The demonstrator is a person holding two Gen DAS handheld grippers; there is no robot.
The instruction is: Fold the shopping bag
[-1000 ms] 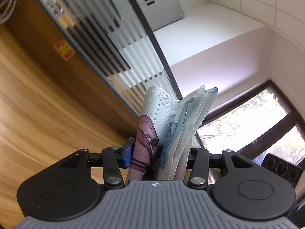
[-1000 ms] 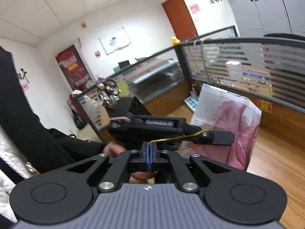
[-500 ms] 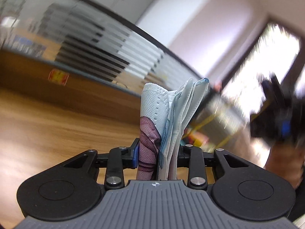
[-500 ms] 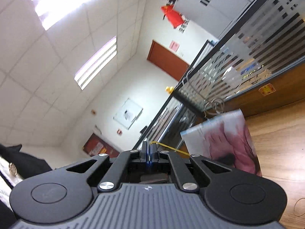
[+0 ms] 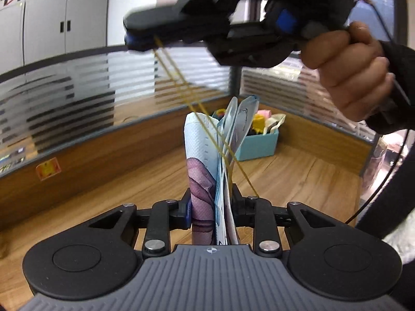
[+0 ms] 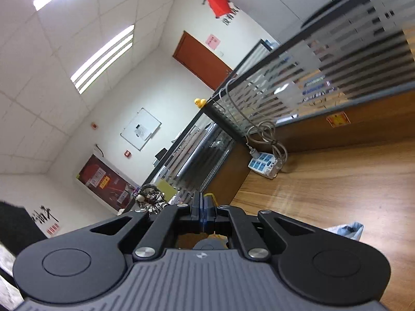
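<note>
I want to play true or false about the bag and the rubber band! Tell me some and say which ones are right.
1. The left hand-held gripper squeezes the folded shopping bag. True.
2. The right hand-held gripper is wide open. False: it is shut on the yellow rubber band.
3. The rubber band stretches down across the bag. True.
4. The blue box is empty. False: colourful things fill it.
5. The bag lies flat on the desk. False: it stands upright in the jaws.

A light-brown wood-grain desk (image 5: 298,176) bears a turquoise plastic box (image 5: 259,142) of colourful items and a white-and-blue power strip (image 6: 262,164) with coiled grey cable.
</note>
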